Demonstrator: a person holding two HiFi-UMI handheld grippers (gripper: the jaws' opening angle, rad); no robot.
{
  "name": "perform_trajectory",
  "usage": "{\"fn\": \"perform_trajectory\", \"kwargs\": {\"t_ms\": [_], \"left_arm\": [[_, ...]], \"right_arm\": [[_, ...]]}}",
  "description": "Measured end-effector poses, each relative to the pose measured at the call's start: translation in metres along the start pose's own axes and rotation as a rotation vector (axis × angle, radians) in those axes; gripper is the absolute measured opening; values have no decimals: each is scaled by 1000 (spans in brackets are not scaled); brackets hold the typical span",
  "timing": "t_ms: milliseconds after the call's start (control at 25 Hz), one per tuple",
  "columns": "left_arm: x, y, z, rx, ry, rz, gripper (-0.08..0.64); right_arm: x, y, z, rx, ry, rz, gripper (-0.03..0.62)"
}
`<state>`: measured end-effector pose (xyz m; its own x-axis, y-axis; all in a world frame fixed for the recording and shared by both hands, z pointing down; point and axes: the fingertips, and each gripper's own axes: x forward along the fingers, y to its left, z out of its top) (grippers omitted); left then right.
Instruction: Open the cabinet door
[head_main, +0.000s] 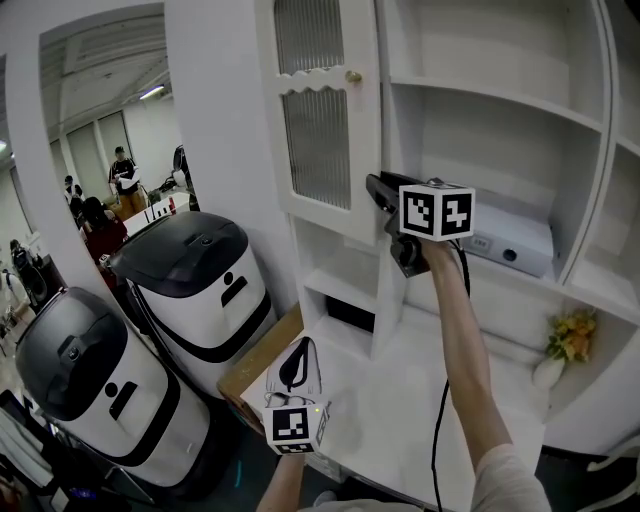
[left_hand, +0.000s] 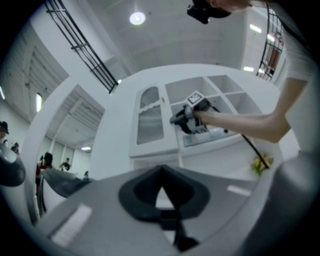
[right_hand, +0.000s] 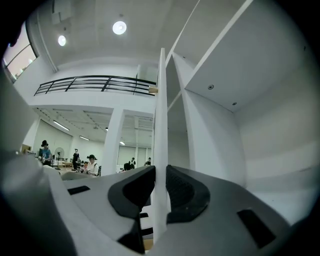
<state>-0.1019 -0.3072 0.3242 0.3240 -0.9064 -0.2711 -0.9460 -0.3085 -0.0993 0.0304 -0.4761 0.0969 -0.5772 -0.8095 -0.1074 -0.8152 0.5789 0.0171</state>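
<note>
The white cabinet door (head_main: 318, 120) has a ribbed glass panel and a small brass knob (head_main: 353, 76). It stands swung out from the cabinet. My right gripper (head_main: 382, 192) is raised to the door's free edge, below the knob. In the right gripper view the thin door edge (right_hand: 161, 125) runs upright between the two black pads (right_hand: 185, 192), which press on it from both sides. My left gripper (head_main: 296, 368) hangs low over the counter, apart from the door, its jaws together with nothing in them. The left gripper view shows the door (left_hand: 150, 120) and the right gripper (left_hand: 181, 118) from below.
Two white and black rounded machines (head_main: 200, 285) (head_main: 90, 390) stand at the left. A cardboard box (head_main: 258, 368) sits beside the cabinet. A white device (head_main: 512, 240) lies on an open shelf, and a vase of yellow flowers (head_main: 570, 338) stands at the right. People stand far off at the left.
</note>
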Motion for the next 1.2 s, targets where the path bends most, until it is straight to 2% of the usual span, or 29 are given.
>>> {"fn": "perform_trajectory", "kwargs": {"t_ms": [160,360,480,680,840,1200], "left_arm": [[1,-2,2,0,-9,2,6],[-3,3,2,-3,-8,12,6],[-5,9,0,-3,-6,27,6],[-9,18,-3,-5,6,60,6],[-7,20,-5,-10,2,77,6],[-4,17,-1,5,0,93,6]], "right_arm": [[-3,9,-1,-28,-3,8,63],[-5,44,0,-31,-27,87,61],[-5,57,2,-39,-40,92,63],[-7,69,0,-30,-51,128,64],[-7,74,-1,-65,-52,122,69],[-5,92,2,-43,-77,226,80]]}}
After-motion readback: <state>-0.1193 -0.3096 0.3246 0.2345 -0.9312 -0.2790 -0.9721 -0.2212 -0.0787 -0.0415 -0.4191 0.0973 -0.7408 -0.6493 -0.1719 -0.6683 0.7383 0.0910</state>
